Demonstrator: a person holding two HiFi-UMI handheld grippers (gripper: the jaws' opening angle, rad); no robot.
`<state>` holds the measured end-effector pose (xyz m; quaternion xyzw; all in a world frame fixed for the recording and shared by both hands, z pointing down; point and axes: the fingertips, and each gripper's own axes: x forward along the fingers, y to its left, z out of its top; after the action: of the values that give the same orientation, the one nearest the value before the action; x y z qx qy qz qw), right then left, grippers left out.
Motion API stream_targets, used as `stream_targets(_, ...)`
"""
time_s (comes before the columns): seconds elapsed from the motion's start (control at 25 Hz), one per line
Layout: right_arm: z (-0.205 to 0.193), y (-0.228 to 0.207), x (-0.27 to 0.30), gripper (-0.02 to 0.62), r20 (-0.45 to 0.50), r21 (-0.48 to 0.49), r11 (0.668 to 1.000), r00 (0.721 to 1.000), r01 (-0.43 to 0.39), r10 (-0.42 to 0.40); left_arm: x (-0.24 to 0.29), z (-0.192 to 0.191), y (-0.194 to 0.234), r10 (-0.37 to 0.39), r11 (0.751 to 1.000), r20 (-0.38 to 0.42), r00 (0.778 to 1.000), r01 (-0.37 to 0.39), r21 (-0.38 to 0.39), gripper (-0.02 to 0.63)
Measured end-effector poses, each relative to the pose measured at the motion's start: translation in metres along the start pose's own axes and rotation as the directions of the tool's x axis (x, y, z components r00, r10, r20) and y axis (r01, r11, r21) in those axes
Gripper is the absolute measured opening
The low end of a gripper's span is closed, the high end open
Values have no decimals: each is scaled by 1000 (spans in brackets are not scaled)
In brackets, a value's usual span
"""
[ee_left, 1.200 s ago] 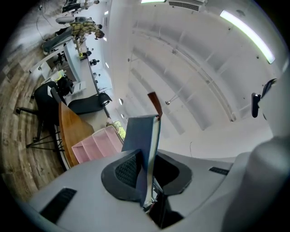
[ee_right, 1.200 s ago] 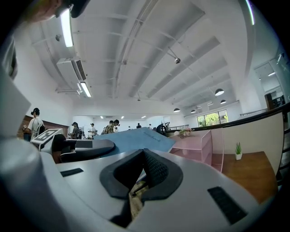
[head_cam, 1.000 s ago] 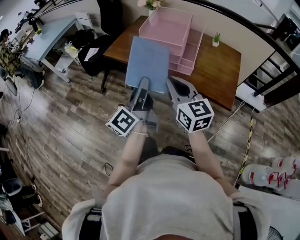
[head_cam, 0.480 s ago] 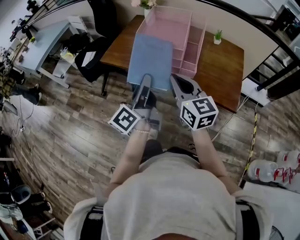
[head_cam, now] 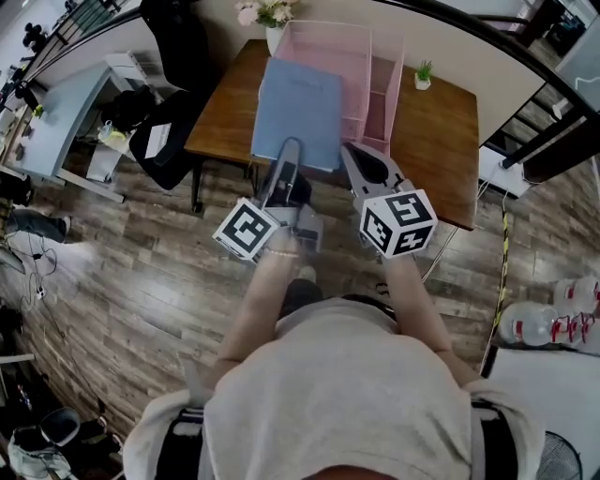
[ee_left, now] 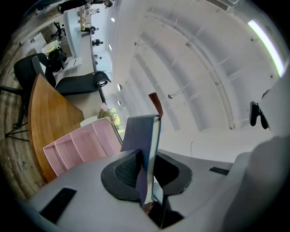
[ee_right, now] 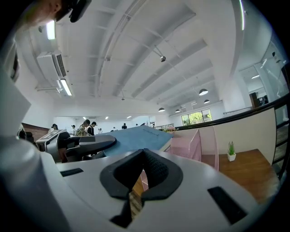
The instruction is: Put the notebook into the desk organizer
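The left gripper (head_cam: 290, 155) is closed on the near short edge of the blue notebook (head_cam: 298, 108), which is pinched between its jaws. Just to its right the right gripper (head_cam: 354, 157) is held level, its jaws brought together on nothing. The notebook is carried roughly flat in the air, its far end a little raised. Its long axis is pointed straight ahead from the jaws, across the near edge of the wooden tabletop (head_cam: 436, 141) toward the pink desk organizer (head_cam: 386, 98). In the head view its far edge is seen overlapping the organizer's left front; whether contact is made cannot be told.

The coming move is judged to be a forward push by the left hand, with the notebook's far edge led over the organizer's front rim. The organizer's open top tray is faced upward, and narrower compartments are seen at its right. A flower vase (head_cam: 267, 14) is set close by the organizer's far left corner, so little room is left there. Bare wood is left free on the right, as far as a small potted plant (head_cam: 425, 75).
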<state>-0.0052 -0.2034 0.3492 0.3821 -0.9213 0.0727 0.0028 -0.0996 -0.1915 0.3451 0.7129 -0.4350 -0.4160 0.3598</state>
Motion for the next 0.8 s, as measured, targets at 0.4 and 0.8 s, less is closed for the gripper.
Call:
stream_targets(0.4, 5, -19, 37, 11, 13, -6, 995, 995, 97, -97, 45, 19, 22, -60, 996, -65, 996, 55, -73, 74)
stream_targets(0.8, -7, -29, 47, 10, 13, 22, 977, 977, 210, -211, 67, 18, 49, -79, 984, -123, 989, 57, -170, 75)
